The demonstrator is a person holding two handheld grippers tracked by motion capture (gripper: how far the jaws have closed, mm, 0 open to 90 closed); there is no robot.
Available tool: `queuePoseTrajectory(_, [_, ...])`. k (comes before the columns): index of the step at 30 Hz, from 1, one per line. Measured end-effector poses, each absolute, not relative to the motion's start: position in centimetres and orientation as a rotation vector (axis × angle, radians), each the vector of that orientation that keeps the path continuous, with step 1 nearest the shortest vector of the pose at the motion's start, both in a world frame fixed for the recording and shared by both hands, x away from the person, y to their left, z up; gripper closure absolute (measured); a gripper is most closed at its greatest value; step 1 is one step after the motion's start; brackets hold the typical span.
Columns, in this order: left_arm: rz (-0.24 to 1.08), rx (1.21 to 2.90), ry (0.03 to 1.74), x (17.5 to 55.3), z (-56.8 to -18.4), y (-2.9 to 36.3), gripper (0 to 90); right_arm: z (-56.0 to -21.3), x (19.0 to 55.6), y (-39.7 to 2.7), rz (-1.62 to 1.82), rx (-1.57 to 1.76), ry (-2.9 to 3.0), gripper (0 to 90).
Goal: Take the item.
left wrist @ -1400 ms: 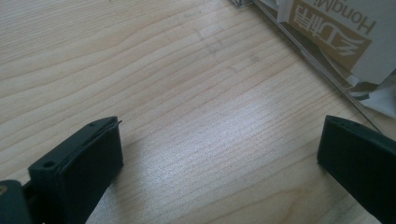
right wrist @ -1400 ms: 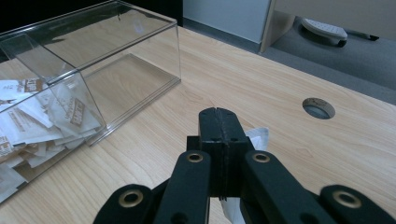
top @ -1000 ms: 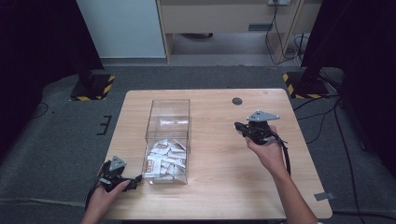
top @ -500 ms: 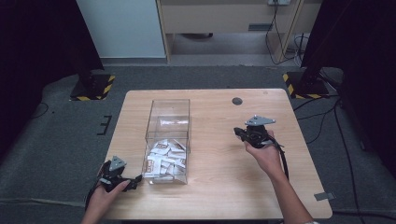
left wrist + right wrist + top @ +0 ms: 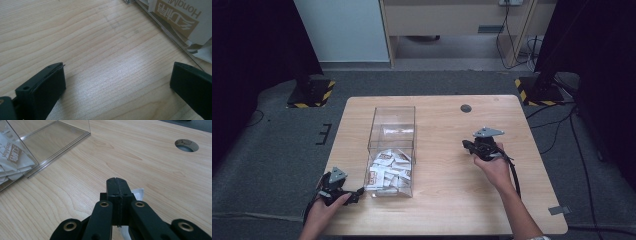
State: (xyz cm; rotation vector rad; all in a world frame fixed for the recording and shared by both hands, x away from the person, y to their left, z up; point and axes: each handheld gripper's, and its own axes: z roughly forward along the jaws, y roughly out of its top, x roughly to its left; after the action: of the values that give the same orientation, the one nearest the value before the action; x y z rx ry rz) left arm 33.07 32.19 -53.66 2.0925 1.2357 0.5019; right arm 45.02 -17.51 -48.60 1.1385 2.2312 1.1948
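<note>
Sachet (image 5: 137,193), white, pinched between the closed jaws of the right gripper (image 5: 468,145), low over the bare table (image 5: 447,200) right of the clear box (image 5: 393,131). Box lies left of these jaws, long axis running near to far. Left gripper (image 5: 357,192), jaws wide and empty, rests at the box's near left corner beside more sachets (image 5: 388,170).

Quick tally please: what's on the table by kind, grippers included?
Clear box: 1
Pile of white packets in the box: 1, too heaped to count singly
Packet in the right gripper: 1
Grippers: 2, left open, right shut on its packet
Table hole: 1
Total: 6
</note>
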Motion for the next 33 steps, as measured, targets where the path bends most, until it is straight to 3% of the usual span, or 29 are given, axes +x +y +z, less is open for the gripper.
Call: queuePoseTrajectory(33, [0.502, 2.093, 1.236, 33.1, -53.7, 32.2, 0.0, -50.3, 45.0, -16.3, 1.165, 1.147, 2.272, 90.0])
